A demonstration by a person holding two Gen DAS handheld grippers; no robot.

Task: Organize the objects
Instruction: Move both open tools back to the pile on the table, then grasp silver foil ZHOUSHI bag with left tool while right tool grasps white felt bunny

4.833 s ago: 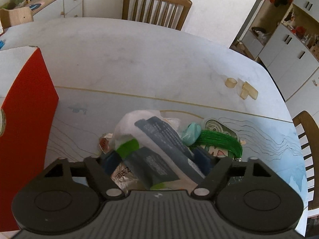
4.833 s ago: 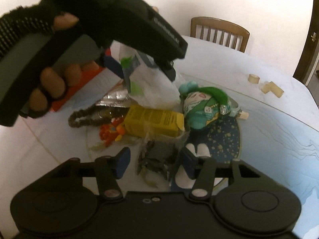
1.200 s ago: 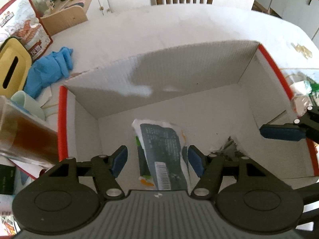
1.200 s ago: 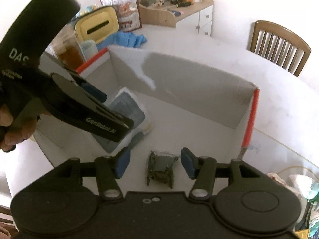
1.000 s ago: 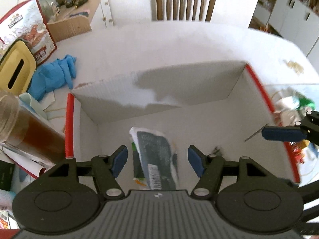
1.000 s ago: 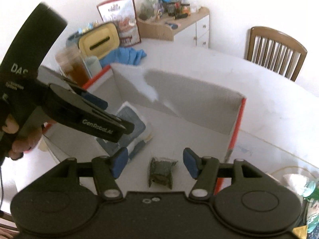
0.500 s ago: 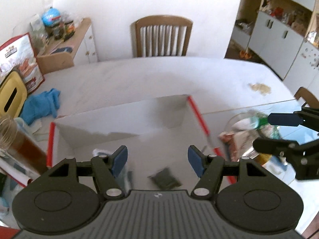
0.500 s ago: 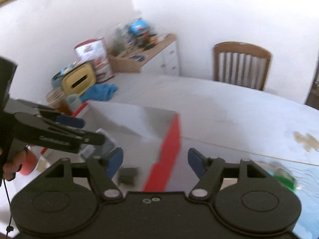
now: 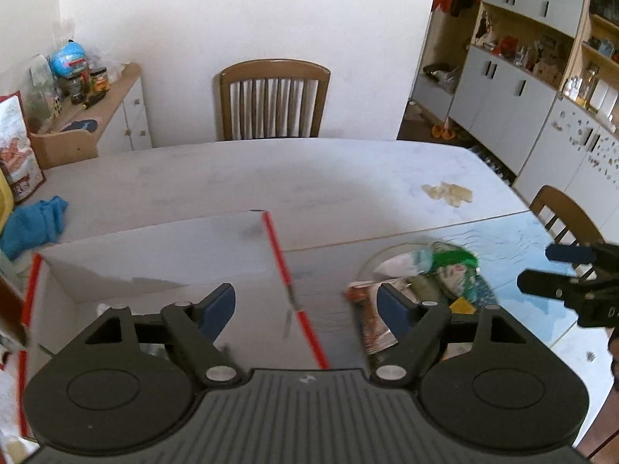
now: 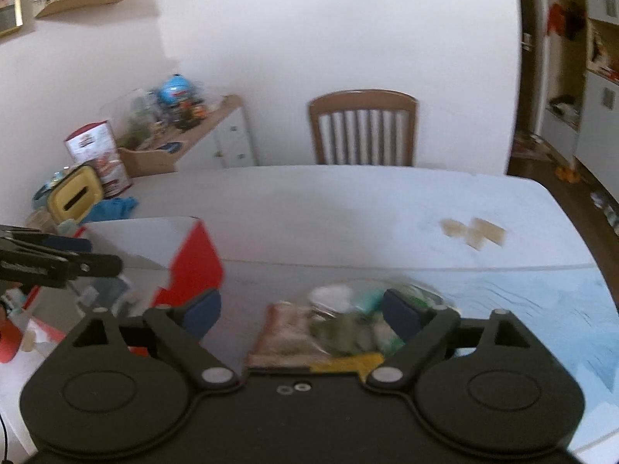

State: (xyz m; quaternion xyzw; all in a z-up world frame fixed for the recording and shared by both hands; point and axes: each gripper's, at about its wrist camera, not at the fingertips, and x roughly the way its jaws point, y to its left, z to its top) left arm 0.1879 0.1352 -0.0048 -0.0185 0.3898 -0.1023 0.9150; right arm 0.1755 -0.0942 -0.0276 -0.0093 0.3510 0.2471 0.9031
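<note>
A red and white cardboard box (image 9: 162, 255) stands open on the table at the left; it also shows in the right wrist view (image 10: 193, 259). A blurred pile of small objects (image 9: 433, 278) lies on a round plate to the box's right, also in the right wrist view (image 10: 348, 328). My left gripper (image 9: 305, 307) is open and empty above the box's red right edge. My right gripper (image 10: 301, 315) is open and empty, above and just before the pile. Each gripper shows in the other's view: the right (image 9: 568, 270), the left (image 10: 58, 259).
A wooden chair (image 9: 274, 100) stands at the table's far side. Pale small blocks (image 9: 448, 193) lie far right on the table. A blue cloth (image 9: 33, 224), a yellow container (image 10: 75, 193) and a snack bag (image 10: 96, 154) sit at the left. Cabinets (image 9: 503, 108) stand at the right.
Both grippers have pulled up and swung right, from inside the box toward the pile. The packets they released stay in the box.
</note>
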